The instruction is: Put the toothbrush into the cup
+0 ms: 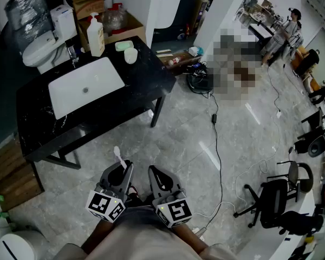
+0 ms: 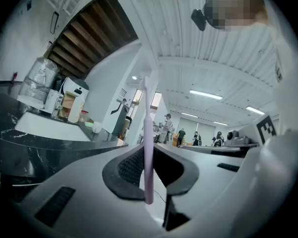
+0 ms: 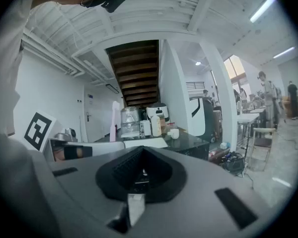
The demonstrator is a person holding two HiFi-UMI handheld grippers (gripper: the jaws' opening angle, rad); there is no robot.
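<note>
toothbrush (image 1: 119, 157) stands clamped upright in my left gripper (image 1: 118, 173); right gripper (image 1: 158, 177) is closed on nothing. carry step, i judge: cup (image 1: 130, 54) sits well apart on the counter (image 1: 149, 77), so next i approach it.

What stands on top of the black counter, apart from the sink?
A pump bottle, a pale green dish, a white cup and the faucet. The cup's inside is too small to make out.

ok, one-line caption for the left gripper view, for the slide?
Left gripper clamps a pale toothbrush upright, with the black sink counter in the background at left.
</note>
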